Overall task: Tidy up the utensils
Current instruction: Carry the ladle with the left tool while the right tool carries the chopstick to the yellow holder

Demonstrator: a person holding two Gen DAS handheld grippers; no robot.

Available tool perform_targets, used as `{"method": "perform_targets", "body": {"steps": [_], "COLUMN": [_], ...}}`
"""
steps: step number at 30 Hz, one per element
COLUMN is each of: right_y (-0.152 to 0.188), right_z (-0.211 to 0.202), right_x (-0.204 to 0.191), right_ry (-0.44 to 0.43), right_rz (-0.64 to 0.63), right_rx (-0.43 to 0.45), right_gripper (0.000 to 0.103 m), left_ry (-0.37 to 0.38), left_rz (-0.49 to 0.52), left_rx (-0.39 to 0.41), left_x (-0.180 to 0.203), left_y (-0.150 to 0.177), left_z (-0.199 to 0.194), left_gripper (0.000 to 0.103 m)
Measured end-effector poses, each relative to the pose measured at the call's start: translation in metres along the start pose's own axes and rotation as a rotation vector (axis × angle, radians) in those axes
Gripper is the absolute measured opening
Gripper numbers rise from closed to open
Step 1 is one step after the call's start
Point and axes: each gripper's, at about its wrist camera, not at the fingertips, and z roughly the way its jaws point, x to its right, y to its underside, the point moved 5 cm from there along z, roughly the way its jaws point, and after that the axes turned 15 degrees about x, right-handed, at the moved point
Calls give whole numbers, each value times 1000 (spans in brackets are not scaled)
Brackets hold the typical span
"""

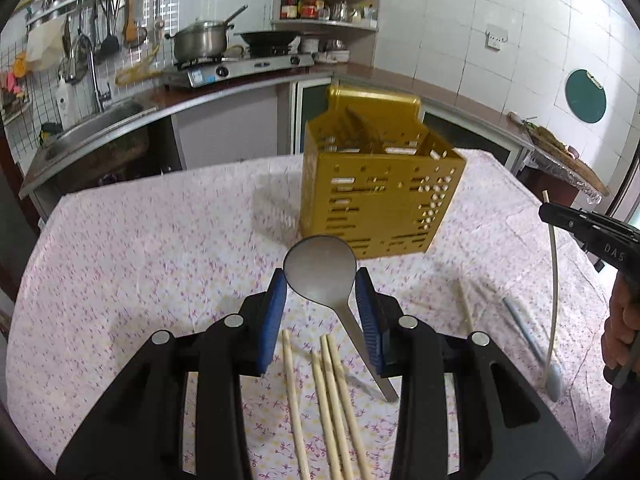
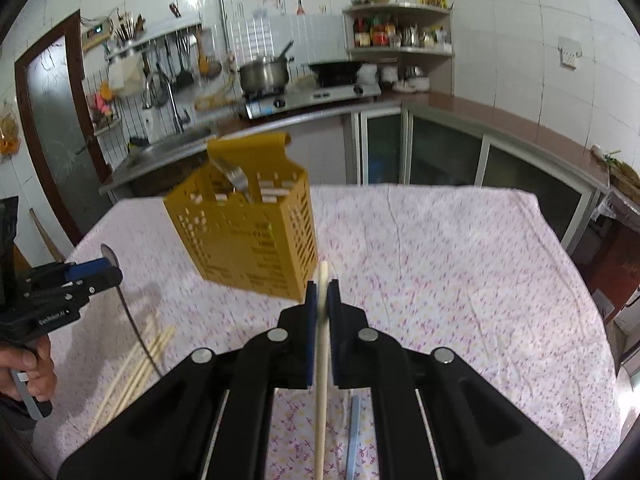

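Note:
A gold slotted utensil holder (image 1: 380, 196) stands mid-table and shows in the right wrist view (image 2: 248, 232) with a fork (image 2: 236, 178) inside. My left gripper (image 1: 321, 286) is shut on a steel spoon (image 1: 320, 266), bowl forward, held above the cloth in front of the holder. My right gripper (image 2: 322, 286) is shut on a single wooden chopstick (image 2: 322, 360), its tip near the holder's right lower corner. Several loose chopsticks (image 1: 328, 400) lie on the cloth under the left gripper.
A blue-handled utensil (image 1: 528, 340) and one more chopstick (image 1: 466, 312) lie on the floral tablecloth (image 1: 140, 260) to the right. Behind the table are a counter with a sink (image 1: 92, 124), a stove with a pot (image 1: 200, 42) and corner shelves.

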Motion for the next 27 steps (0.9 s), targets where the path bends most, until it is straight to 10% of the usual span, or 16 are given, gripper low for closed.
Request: {"method": "perform_targets", "body": {"steps": [27], "right_y": [-145], "right_z": [-48], "right_x": [-34], "right_ry": [-52], "right_rz": [-84], "right_rx": [335], "right_gripper": [6], "left_ry": [-10], "left_rz": [83], "left_rx": [181], "left_x": [14], "left_y": [-132], "left_z": [-21], "left_gripper": [34]}}
